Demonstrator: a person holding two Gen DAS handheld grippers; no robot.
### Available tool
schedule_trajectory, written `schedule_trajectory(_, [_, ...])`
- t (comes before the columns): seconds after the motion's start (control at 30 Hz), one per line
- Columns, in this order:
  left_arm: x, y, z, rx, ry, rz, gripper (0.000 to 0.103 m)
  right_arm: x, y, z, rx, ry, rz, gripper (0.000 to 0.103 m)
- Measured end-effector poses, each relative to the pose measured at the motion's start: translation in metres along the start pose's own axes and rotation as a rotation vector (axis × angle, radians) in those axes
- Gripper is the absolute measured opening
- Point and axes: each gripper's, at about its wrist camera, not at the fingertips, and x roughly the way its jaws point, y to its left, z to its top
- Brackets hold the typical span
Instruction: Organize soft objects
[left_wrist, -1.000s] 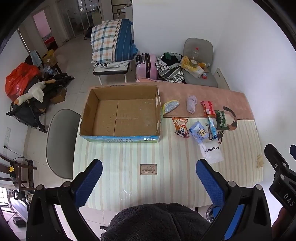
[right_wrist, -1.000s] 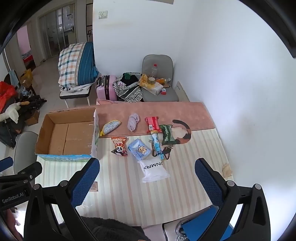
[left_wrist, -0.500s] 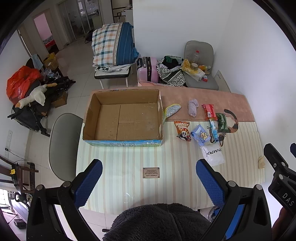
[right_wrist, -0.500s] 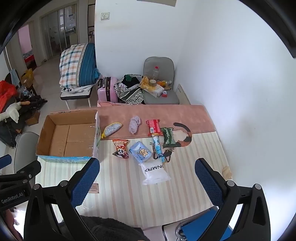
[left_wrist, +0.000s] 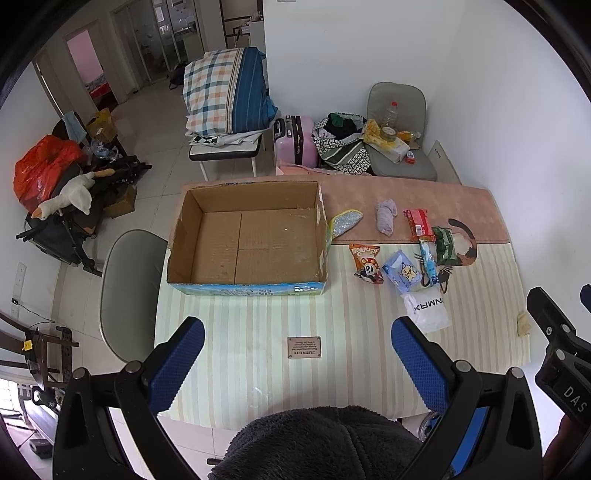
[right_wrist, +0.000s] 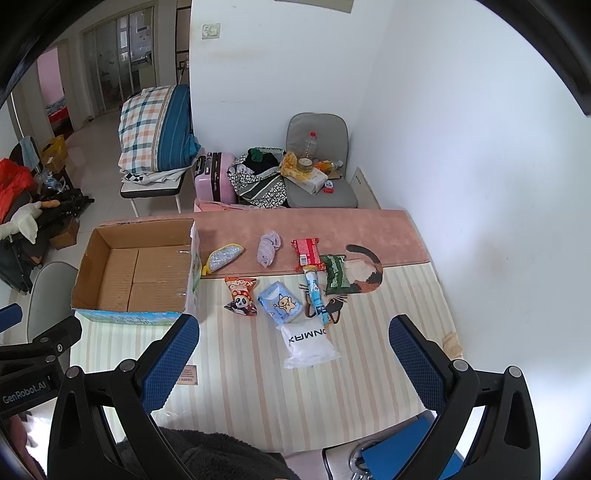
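Now: your left hand-held gripper spread wide, holding nothing, above striped tabletop. Your right hand-held gripper likewise wide, unloaded. Cardboard box on tabletop's left part. Soft items right of box: white pouch, blue packet, rolled sock.

Striped table: open cardboard box left, soft packets clustered right.

Brown cardboard box, lilac sock, red packet, cream-striped table.
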Motion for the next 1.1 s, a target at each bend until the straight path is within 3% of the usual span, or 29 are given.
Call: schedule_trajectory(1.1, [-0.002,0.0,0.016,0.014,-0.033,0.013,0.103,0.007,-0.003,0.01,0.0,0.008,0.011,0.103])
